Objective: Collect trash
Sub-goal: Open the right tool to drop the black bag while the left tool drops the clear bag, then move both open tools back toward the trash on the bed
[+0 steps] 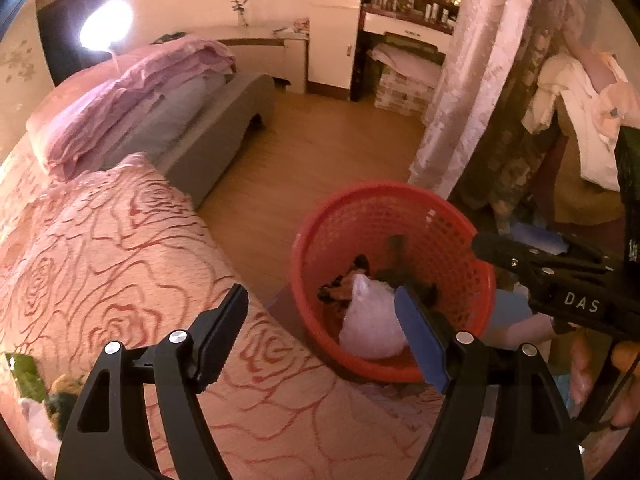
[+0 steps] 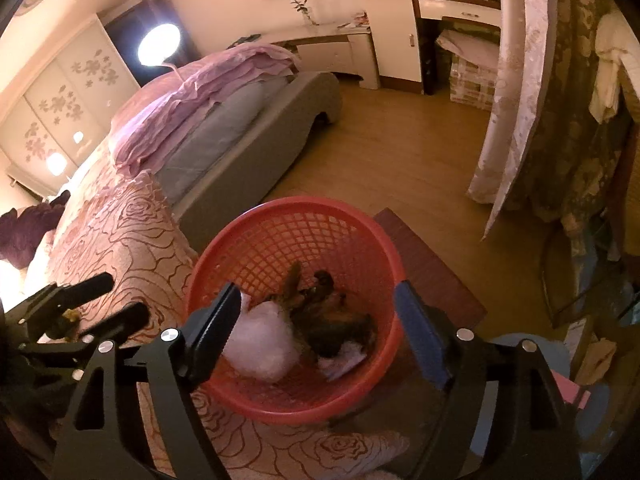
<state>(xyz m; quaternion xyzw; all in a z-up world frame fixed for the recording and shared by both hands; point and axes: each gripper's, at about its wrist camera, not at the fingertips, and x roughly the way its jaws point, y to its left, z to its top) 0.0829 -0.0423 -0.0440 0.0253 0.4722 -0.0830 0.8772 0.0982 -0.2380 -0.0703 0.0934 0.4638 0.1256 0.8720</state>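
A red mesh trash basket (image 1: pixel 440 224) stands beside the bed; it also shows in the right wrist view (image 2: pixel 280 232). Inside lie a crumpled white plastic bag (image 1: pixel 370 324) (image 2: pixel 264 340), dark brown scraps (image 1: pixel 344 284) (image 2: pixel 324 312) and a pale paper piece (image 2: pixel 344 362). My left gripper (image 1: pixel 320 336) is open and empty, over the bed edge next to the basket. My right gripper (image 2: pixel 316 332) is open and empty, above the basket's mouth; it also shows at the right of the left wrist view (image 1: pixel 560 276).
A bed with a pink rose-patterned cover (image 1: pixel 120 248) lies at left, with folded purple bedding (image 1: pixel 132 96) beyond. Wooden floor (image 1: pixel 320 144), a lace curtain (image 1: pixel 480 72), white cabinets (image 1: pixel 336 40) and a bright lamp (image 1: pixel 106 24) are farther off. More scraps (image 1: pixel 60 396) lie on the bed at lower left.
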